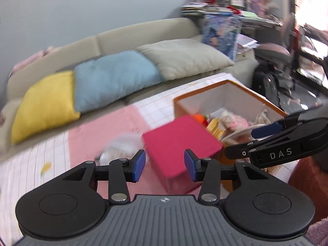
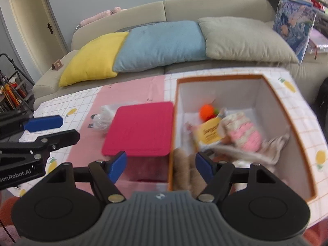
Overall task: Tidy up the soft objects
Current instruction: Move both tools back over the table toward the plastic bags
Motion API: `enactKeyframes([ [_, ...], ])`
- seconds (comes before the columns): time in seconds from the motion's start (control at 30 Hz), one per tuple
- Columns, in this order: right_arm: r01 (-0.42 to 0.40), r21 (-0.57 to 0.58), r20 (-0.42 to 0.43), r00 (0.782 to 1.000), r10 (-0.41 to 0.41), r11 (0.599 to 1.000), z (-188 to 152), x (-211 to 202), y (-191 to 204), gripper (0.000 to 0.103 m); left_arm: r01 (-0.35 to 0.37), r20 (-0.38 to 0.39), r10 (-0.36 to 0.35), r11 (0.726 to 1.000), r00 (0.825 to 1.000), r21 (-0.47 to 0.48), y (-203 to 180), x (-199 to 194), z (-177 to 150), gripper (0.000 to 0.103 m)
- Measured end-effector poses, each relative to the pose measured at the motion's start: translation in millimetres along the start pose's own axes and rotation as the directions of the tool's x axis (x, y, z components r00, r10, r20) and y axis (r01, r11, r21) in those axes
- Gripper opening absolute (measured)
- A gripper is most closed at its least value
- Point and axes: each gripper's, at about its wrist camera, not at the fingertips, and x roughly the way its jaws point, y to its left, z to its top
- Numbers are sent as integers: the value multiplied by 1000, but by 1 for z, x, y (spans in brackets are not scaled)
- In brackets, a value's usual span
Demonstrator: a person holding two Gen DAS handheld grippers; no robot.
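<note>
An open orange-rimmed box (image 2: 272,94) with white inner walls holds soft things: a pink and cream knitted toy (image 2: 244,131), an orange pompom (image 2: 206,111), a yellow packet (image 2: 209,133) and pale cloth (image 2: 272,145). A brown furry object (image 2: 184,170) lies at its near wall. A box with a red lid (image 2: 141,127) stands just left of it, with a clear plastic bag (image 2: 103,116) beyond. My right gripper (image 2: 161,165) is open and empty above the boxes' near edges. My left gripper (image 1: 165,165) is open and empty before the red lid (image 1: 180,143).
The boxes stand on a table with a pink and white checked cloth (image 2: 82,100). Behind it is a beige sofa (image 2: 215,6) with yellow (image 2: 92,61), blue (image 2: 162,43) and grey (image 2: 244,41) cushions. Cluttered shelves (image 1: 221,0) are at the right.
</note>
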Motion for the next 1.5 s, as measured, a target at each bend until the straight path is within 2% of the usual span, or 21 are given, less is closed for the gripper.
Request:
enactKeyframes([
  [0.2,-29,22,-42,999,30,999,-24,12,30,73,-28,-39,22,987,999,-155,30,-8,-33,52],
  [0.4,-35,-76,-55,998,30,996,-39,17,60,77,-42,-55,30,972,998,-232,48,-17,-58,52],
  [0.67,-26,-198,-57,998,15,980,-50,28,87,77,-44,-39,34,954,999,-295,64,-17,-71,52],
  [0.87,15,-304,2,1000,-15,952,-47,37,104,77,-95,-24,92,946,995,-309,72,-13,-75,52],
  [0.93,26,-328,25,1000,-19,944,-44,40,109,77,-76,-17,75,942,997,-326,77,-12,-76,52],
  [1.03,-8,-352,29,999,20,936,-38,43,115,77,-89,-4,93,935,996,-344,85,-12,-77,52],
  [1.13,-15,-381,44,998,35,925,-32,46,123,77,-75,-3,79,932,997,-353,93,-9,-74,52],
  [1.2,-21,-407,46,998,43,913,-26,50,128,77,-71,-7,73,931,997,-357,97,-7,-71,50],
  [1.37,-45,-432,50,996,74,901,-3,59,136,77,-71,2,77,934,997,-351,110,0,-64,27],
  [1.5,-48,-455,71,993,90,889,18,70,141,73,-110,4,117,946,993,-306,117,9,-53,24],
])
